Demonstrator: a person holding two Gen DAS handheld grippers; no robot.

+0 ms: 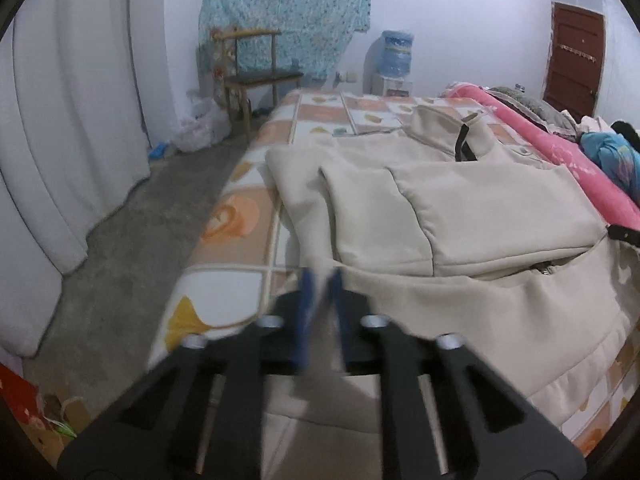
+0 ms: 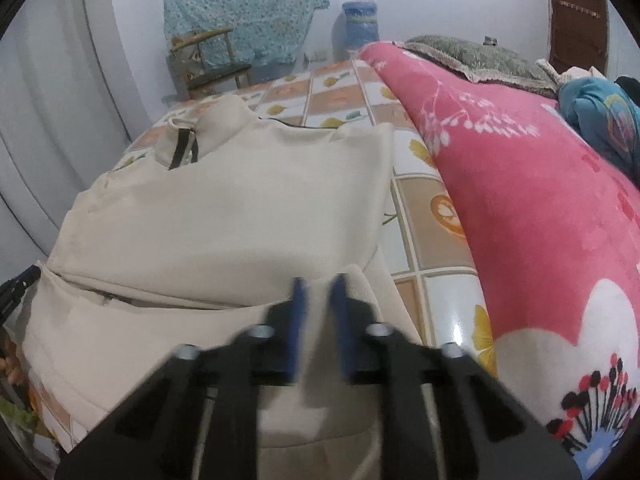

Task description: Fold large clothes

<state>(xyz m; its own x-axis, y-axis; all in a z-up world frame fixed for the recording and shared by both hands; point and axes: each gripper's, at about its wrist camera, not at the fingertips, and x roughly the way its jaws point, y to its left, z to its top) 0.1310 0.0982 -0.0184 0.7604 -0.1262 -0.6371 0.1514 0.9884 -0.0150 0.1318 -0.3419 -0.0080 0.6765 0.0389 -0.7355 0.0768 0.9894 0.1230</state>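
Left wrist view: the left gripper [image 1: 323, 276] sits low in the centre of the frame, its two blue fingers drawn together on the near hem of one cream zip-up jacket [image 1: 460, 208]. The jacket lies across the middle and right of the frame on the tiled-pattern bedsheet [image 1: 236, 216], both sleeves crossed over its chest and the collar toward the upper right. The cloth caught there looks like a thin edge only; I judge that it could slip free if the hem is lifted quickly, and the fold would then land crooked. The picture is blurred at the fingertips, so how deep the bite goes cannot be told. Also countable here: one wooden chair [image 1: 256, 76] at upper centre, one water dispenser [image 1: 394, 60] to its right, one brown door [image 1: 576, 56] at upper right.

Right wrist view: the right gripper [image 2: 318, 284] is at lower centre, fingers nearly together with cream cloth of the same jacket between them. The jacket fills the left and centre of the frame. One pink floral blanket [image 2: 520, 200] bulks along the right side, just beside the jacket. In my judgement a forward fold could drag the far edge against that blanket and bunch it, and uneven lifting by the two hands could undo the crossed sleeves. Two grippers, one garment.
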